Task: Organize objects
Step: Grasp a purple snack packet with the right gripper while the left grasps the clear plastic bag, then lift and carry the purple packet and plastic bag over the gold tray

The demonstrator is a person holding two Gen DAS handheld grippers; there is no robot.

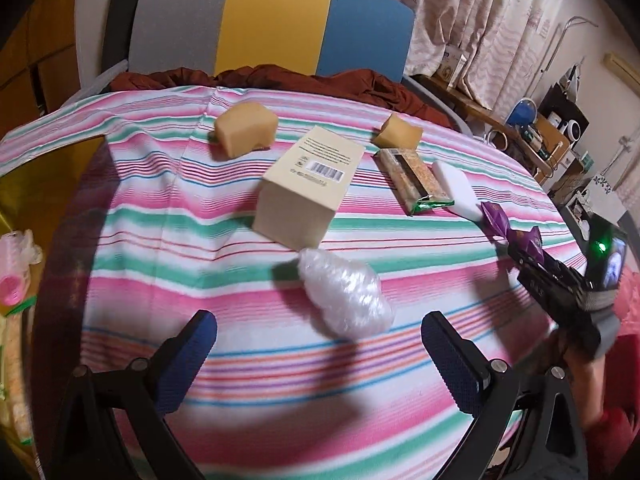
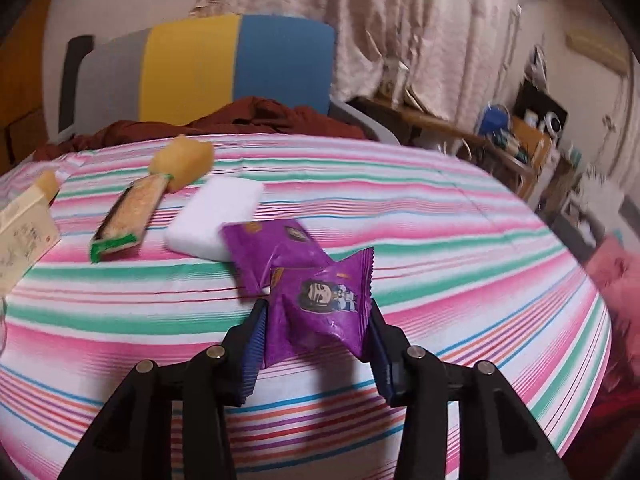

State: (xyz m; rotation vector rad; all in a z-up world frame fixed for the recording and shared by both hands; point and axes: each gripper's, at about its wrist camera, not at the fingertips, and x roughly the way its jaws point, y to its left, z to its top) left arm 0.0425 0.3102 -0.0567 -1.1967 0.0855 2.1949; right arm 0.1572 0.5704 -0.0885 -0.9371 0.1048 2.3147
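My right gripper (image 2: 318, 320) is shut on a purple snack packet (image 2: 320, 308) and holds it over the striped tablecloth (image 2: 440, 240); it also shows in the left wrist view (image 1: 524, 246). A second purple packet (image 2: 272, 252) lies just beyond it, against a white sponge block (image 2: 216, 218). My left gripper (image 1: 320, 344) is open and empty, just short of a crumpled clear plastic bag (image 1: 344, 296). Beyond the bag stand a cream box (image 1: 308, 184), a green-ended cracker pack (image 1: 416, 180), and two yellow sponges, one at the back left (image 1: 246, 128) and one at the back right (image 1: 398, 130).
A grey, yellow and blue chair (image 1: 272, 20) with a rust-red cloth (image 1: 280, 76) stands behind the table. Cluttered shelves (image 1: 552, 132) are at the right. A yellow bin edge (image 1: 24, 184) and pink items (image 1: 12, 284) sit at the left.
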